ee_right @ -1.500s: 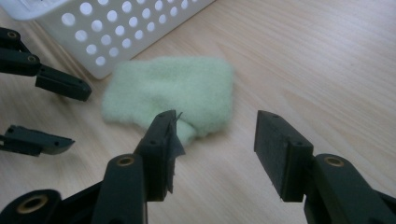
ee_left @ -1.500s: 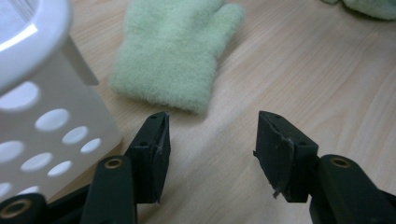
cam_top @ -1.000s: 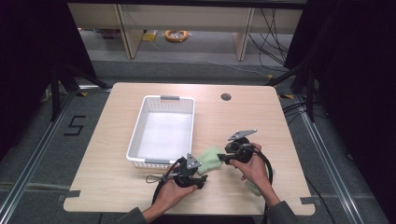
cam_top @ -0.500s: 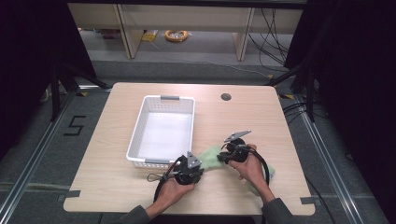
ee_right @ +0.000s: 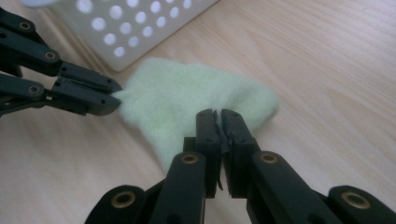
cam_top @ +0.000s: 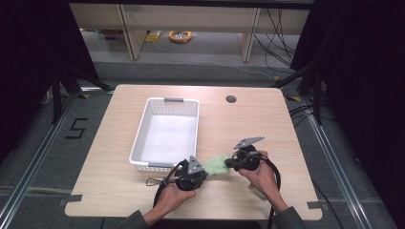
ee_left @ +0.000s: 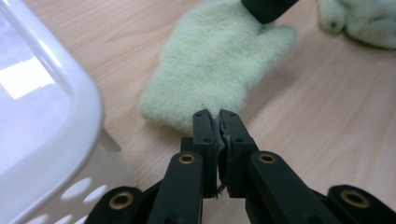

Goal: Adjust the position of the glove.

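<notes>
A pale green fuzzy sock [cam_top: 217,165] lies stretched on the wooden table just right of the white basket's near corner. My left gripper [cam_top: 203,174] is shut on the sock's near end [ee_left: 219,65], its jaws pinched together at the fabric's edge [ee_left: 218,119]. From the other side, my right gripper [cam_top: 228,163] is shut on the opposite end of the sock [ee_right: 187,98], jaws closed [ee_right: 218,116]. The left gripper's tip [ee_right: 114,98] meets the sock at the left of the right gripper view. At the top of the left gripper view the right gripper's tip [ee_left: 266,7] presses on the sock.
The white perforated basket [cam_top: 138,138] stands left of centre, close to my left gripper [ee_left: 70,107] [ee_right: 140,28]. A second green fuzzy sock [ee_left: 364,23] lies by the person's right wrist [cam_top: 260,193]. A round cable hole [cam_top: 231,99] sits near the table's far edge.
The sock was bunched and raised between the grippers a second ago; now it lies lower and is drawn out flatter. Both hands have shifted slightly.
</notes>
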Motion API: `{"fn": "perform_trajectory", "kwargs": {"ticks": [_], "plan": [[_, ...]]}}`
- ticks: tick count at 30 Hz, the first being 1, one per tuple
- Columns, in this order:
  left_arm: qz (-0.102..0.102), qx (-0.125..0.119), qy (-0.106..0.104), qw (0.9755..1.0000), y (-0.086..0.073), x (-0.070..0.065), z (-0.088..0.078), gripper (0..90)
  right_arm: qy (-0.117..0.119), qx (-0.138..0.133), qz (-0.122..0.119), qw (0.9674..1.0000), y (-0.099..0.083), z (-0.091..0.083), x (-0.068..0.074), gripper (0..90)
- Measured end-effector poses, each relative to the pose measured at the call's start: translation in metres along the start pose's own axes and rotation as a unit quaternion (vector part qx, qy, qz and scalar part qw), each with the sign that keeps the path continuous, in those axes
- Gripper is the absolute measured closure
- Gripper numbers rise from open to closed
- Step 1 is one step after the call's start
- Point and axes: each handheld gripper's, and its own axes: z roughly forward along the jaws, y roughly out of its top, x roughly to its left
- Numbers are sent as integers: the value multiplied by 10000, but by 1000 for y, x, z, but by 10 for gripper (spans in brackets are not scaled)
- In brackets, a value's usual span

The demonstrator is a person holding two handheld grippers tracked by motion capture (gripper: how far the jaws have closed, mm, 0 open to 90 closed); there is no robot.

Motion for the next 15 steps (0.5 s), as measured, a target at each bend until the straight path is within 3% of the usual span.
{"fn": "perform_trajectory", "kwargs": {"ticks": [2, 3, 4, 5, 6, 7, 9, 10, 11, 15], "plan": [[55, -48, -68, 10000, -1, -4, -6, 858, 10, -16, -54, 10000, -4, -9, 4, 870], [6, -96, -171, 9998, -3, -6, -8, 858, 31, -20, 47, 10000, -7, -15, 10, 871], [154, -44, -135, 9998, -4, -7, -11, 858, 70, -130, 68, 9999, -10, -16, 14, 871], [71, -122, -240, 9996, -6, -11, -13, 858, 98, -108, 34, 9999, -13, -23, 18, 872], [72, -121, -275, 9995, -8, -14, -15, 858, 113, -269, 4, 9996, -17, -25, 22, 873], [247, -39, -292, 9993, -9, -15, -18, 858, 141, -301, -15, 9994, -21, -29, 27, 873], [227, -65, -392, 9990, -12, -23, -22, 858, 198, -193, -84, 9996, -28, -38, 36, 873], [222, -60, -470, 9986, -14, -27, -25, 858, 217, -325, -49, 9992, -33, -38, 40, 873], [321, -30, -485, 9983, -16, -29, -27, 858, 207, -240, -101, 9994, -37, -42, 42, 873], [363, 24, -629, 9974, -22, -38, -31, 858, 294, -150, -124, 9994, -53, -45, 48, 873]]}}
